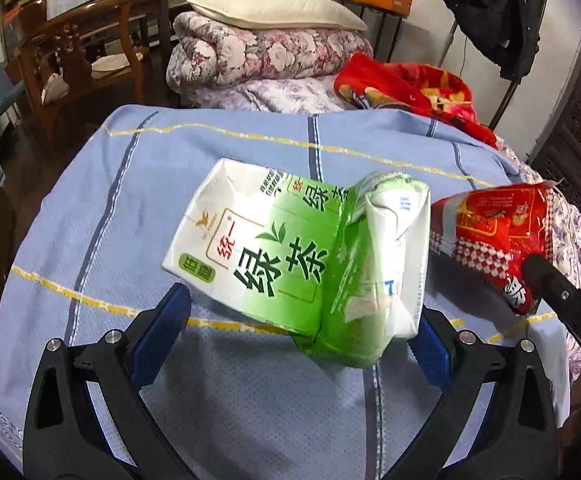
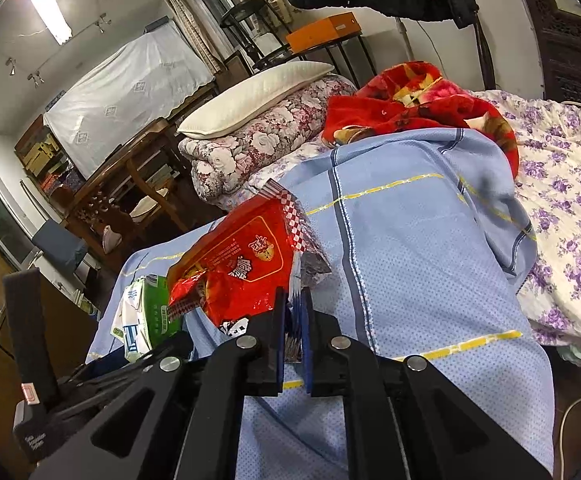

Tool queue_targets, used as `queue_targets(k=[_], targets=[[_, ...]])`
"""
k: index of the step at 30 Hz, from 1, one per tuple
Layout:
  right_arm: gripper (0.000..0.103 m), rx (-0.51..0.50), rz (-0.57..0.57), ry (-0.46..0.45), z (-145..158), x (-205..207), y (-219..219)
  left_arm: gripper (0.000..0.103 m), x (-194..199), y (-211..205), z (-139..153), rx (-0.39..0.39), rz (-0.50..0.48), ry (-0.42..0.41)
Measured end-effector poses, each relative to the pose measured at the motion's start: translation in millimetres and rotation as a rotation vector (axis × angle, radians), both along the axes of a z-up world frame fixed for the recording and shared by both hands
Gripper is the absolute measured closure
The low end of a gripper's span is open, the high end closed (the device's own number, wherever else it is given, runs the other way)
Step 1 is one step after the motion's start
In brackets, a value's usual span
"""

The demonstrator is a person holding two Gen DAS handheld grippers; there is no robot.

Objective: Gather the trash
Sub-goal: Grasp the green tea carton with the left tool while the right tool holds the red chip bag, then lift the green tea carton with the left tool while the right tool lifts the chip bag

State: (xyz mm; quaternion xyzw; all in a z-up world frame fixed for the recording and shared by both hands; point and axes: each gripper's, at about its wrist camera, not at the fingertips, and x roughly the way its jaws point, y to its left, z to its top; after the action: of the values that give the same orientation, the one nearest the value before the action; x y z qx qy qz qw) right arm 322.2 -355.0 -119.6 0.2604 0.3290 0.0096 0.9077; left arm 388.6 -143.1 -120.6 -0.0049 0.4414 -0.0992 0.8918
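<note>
White walls, a lit ceiling lamp [image 2: 48, 10], wooden chair [image 1: 86, 46], bed [image 2: 562, 184].

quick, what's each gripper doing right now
left gripper: jaws open wide, green tea carton between them, not clamped.
right gripper: closed on the red snack bag.

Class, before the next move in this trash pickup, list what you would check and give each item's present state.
1. Right gripper shut on the red snack bag: ok.
2. Left gripper open around the green tea carton: ok.
3. Carton between the left fingers: ok.
4. Carton gripped: not ok.
5. Carton empty: cannot tell.
6. Trash bin in view: not ok.
</note>
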Motion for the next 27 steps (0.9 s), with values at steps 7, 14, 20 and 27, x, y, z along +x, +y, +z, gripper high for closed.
queue_targets(k=[7,14,20,27], targets=[[0.086,0.010,0.002,0.007,-1,0,0,0.007,-1,-8,-1,0.054,-0.001,0.008],[0.074,0.013,0.000,0.008,-2,1,-1,0.007,-1,-9,-1,0.057,-0.001,0.008],[0.064,0.013,-0.010,0.007,-2,1,-2,0.007,0,-10,-2,0.068,-0.001,0.010],[0.055,0.022,-0.023,0.009,-2,1,-7,0.007,2,2,0,-0.019,0.005,-0.003]])
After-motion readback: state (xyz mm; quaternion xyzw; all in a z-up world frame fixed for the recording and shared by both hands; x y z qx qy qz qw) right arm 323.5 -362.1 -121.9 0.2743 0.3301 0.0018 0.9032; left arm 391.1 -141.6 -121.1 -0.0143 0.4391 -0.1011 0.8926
